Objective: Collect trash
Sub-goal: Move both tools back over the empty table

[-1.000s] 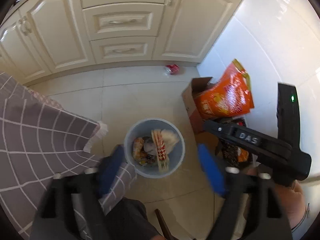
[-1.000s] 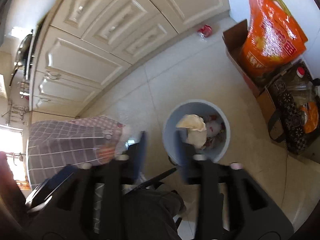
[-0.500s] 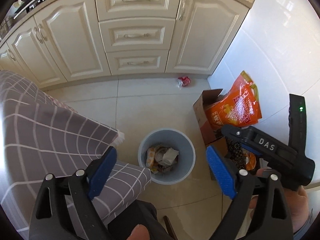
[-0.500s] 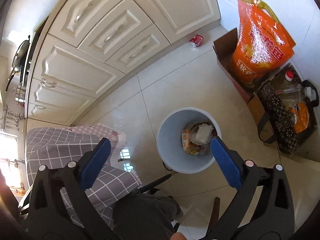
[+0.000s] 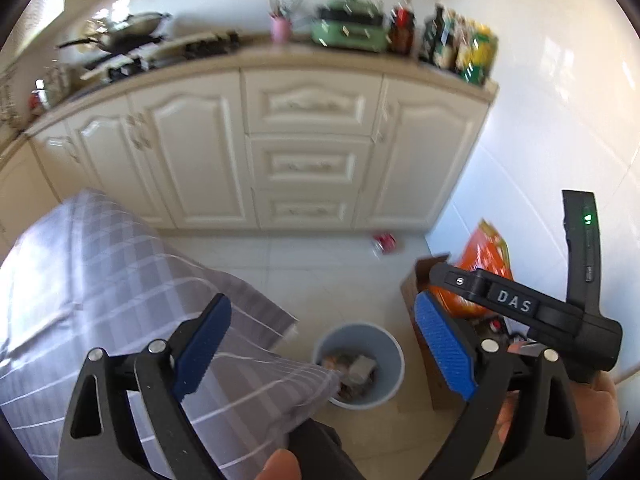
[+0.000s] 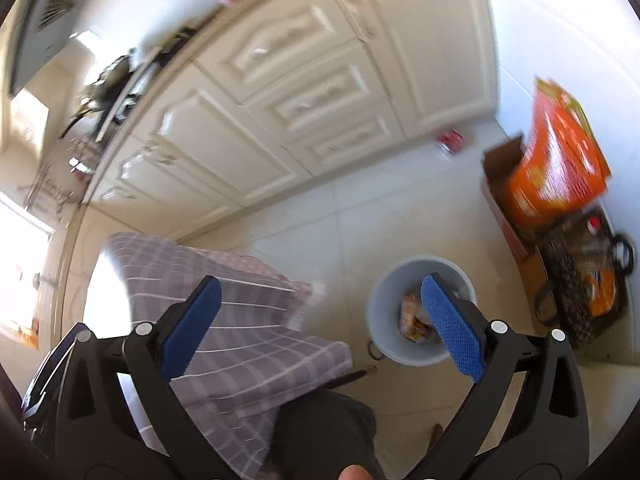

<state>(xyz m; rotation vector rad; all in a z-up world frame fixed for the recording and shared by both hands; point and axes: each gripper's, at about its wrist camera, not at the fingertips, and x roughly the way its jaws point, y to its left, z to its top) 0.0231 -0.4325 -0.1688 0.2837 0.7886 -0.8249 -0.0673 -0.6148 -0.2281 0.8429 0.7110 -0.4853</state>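
Where the left wrist camera looks down past its own fingers, the left gripper (image 5: 320,344) has its blue pads spread wide with nothing between them. Beneath that gap a grey trash bin (image 5: 358,364) stands on the pale tiled floor (image 5: 320,280), holding crumpled wrappers and paper (image 5: 354,368). A table under a grey checked cloth (image 5: 120,288) fills the left side, its corner overlapping the bin's left rim in this view. To the right of the bin is a cardboard box (image 5: 424,344) with an orange bag (image 5: 486,264) in it, and the right gripper's black body crosses in front of them, a hand (image 5: 596,412) around its handle. A small red item (image 5: 385,242) lies on the floor at the foot of the cream cabinets (image 5: 308,152); what it is cannot be told through the blur.

From the right wrist camera, the right gripper (image 6: 320,324) is likewise wide apart and grips nothing. Its right pad overlaps the trash bin (image 6: 384,320) in the picture, with wrappers (image 6: 412,316) visible inside. The checked cloth (image 6: 240,320) lies under the left pad, the orange bag (image 6: 556,168) leans in its box (image 6: 500,184) at right, and a dark patterned bag (image 6: 580,280) sits just beside that
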